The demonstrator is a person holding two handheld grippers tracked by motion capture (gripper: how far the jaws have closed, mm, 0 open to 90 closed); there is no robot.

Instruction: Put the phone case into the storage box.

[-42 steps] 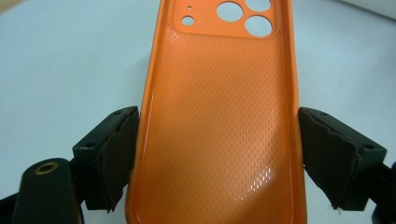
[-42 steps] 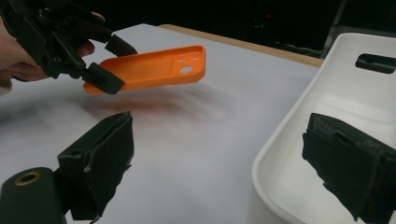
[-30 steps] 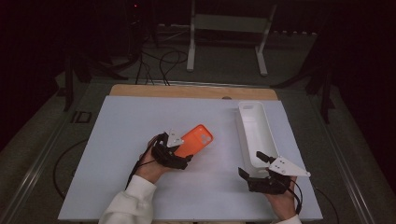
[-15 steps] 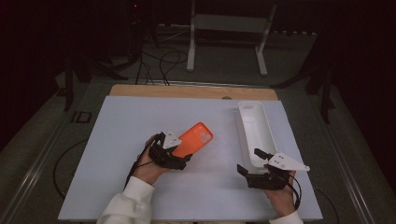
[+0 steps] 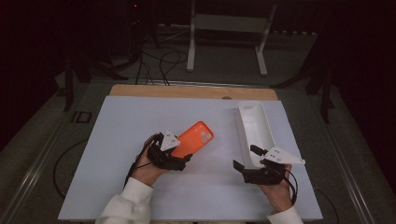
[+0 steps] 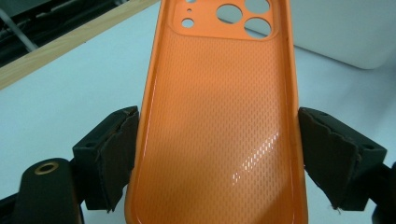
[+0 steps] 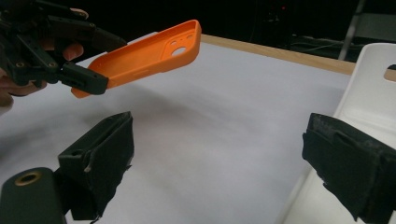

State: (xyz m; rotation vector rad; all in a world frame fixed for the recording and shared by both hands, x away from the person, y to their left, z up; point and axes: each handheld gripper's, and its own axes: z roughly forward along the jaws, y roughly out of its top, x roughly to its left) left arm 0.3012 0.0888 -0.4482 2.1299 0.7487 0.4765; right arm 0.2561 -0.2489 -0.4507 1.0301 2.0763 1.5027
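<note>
Orange phone case (image 6: pixel 219 121) sits clamped across its width between the jaws of the left gripper (image 5: pixel 180 158), lifted clear of the white worktop (image 5: pixel 140 126). To its right, the right gripper (image 5: pixel 245 163) rests with jaws apart beside a white case (image 5: pixel 254 128).

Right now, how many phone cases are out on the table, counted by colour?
Orange phone case: 1, gripped across its sides by the left tool and lifted off the table
White phone case: 1, lying on the table in front of the right tool
Total: 2
</note>
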